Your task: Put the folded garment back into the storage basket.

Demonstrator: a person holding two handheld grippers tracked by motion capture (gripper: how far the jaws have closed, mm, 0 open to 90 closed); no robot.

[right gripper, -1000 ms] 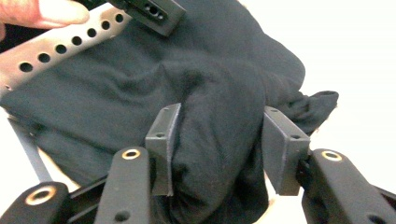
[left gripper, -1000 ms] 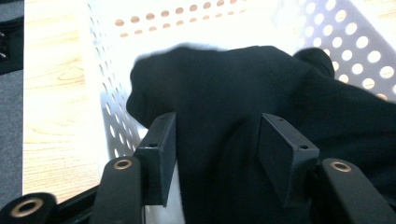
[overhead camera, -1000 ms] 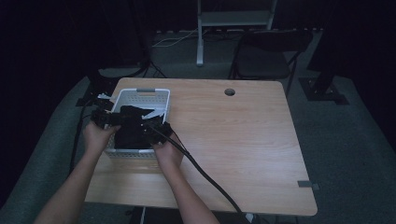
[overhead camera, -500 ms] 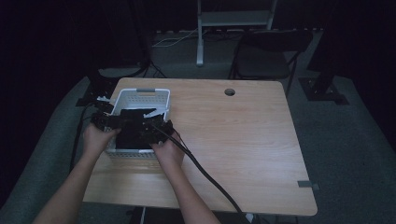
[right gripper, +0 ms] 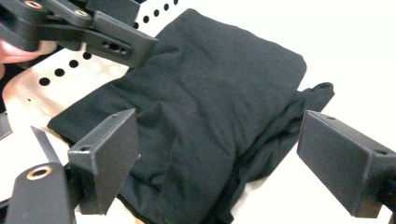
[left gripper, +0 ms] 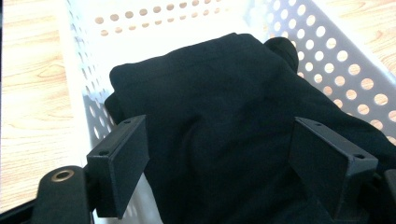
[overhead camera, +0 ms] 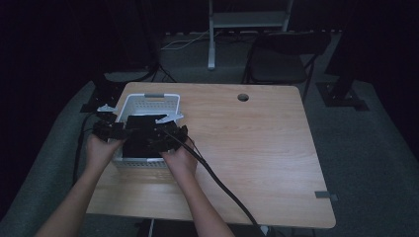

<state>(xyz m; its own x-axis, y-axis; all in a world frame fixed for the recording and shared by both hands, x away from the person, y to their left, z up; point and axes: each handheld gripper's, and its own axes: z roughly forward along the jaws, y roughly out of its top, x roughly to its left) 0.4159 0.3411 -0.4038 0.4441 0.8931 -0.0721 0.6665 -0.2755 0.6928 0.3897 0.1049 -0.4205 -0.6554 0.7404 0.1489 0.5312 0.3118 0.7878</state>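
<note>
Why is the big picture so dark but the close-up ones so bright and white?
High view: dim room, only the wooden table catches light. Left gripper view: the white basket glares at its far wall, while the folded black cloth stays sharp. Right gripper view: the basket's floor is washed out to plain white.

Wooden table, basket on it.
White perforated basket at the table's left edge; round hole near far edge; grey tape strip near right corner.

The room is dark. A wooden counter with a round cable hole stands on grey carpet. Behind it are a black folding chair and a pale metal stand. Cables lie on the floor.
</note>
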